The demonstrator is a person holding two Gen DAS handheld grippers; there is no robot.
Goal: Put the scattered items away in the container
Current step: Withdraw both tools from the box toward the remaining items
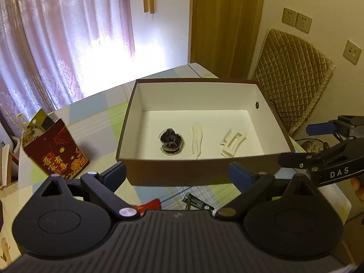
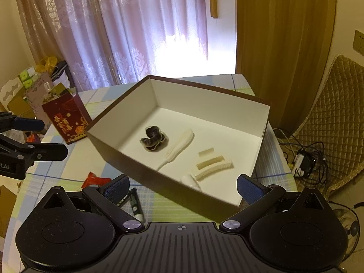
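Both grippers hang over the near edge of the table, jaws spread wide and nothing between them: the left gripper (image 1: 177, 173) in front of the box's near wall, the right gripper (image 2: 183, 186) at its near right corner. Closest in, what's left to tidy lies on the checked tablecloth (image 2: 159, 207) just short of the box: a red packet (image 2: 95, 178) to the left, and a dark tube (image 2: 136, 204) with a white cap close under the left finger of the right gripper. From the left wrist view the same red packet (image 1: 151, 204) and a dark green wrapper (image 1: 196, 202) peek out just above the tool body. My read: the tube is the natural next pick for the right side. Come straight down, fingers across its narrow width and not along it, and clear the box wall on the lift. Next out, the brown box (image 1: 182, 170) with its white inside already holds three things: a dark hair scrunchie (image 1: 170, 142), a white comb-like piece (image 1: 197, 142) and a cream hair clip (image 1: 232, 144). Drop newcomers in the bare floor at the back. Beyond, a red gift bag (image 1: 56, 154) stands left of the box, then curtains (image 1: 68, 34).
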